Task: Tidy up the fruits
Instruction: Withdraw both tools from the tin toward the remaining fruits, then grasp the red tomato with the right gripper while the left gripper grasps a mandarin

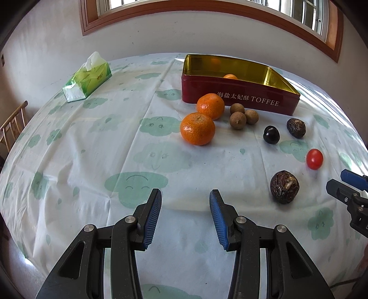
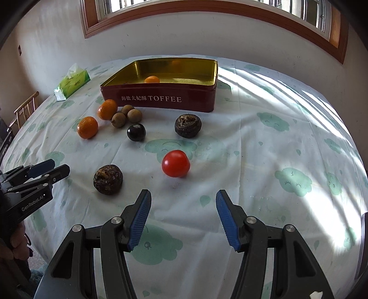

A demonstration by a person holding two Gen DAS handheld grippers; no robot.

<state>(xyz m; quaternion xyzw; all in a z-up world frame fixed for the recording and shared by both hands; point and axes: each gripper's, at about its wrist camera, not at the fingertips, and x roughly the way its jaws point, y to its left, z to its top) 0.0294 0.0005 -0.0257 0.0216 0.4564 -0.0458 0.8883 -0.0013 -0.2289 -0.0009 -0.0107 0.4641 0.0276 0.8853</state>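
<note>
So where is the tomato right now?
Right wrist view, centre: the tomato lies on the cloth just ahead of the open right gripper, right of a dark wrinkled fruit.

This looks like a home. A table (image 1: 92,161) wears a cloth with smiling clouds, a tissue box (image 1: 88,79) sits at ten o'clock, and a wooden window (image 1: 207,13) is at twelve.

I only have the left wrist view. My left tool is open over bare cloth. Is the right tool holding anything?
Observer: No. The right tool is open and empty, above the cloth.
Operator: What lies nearest in front of it?
Observer: The red tomato, straight ahead of its fingers, apart from them.
Operator: How full is the toffee tin?
Observer: The right wrist view shows most of the floor of the tin: one orange fruit near the front wall, the rest that shows bare.
</note>
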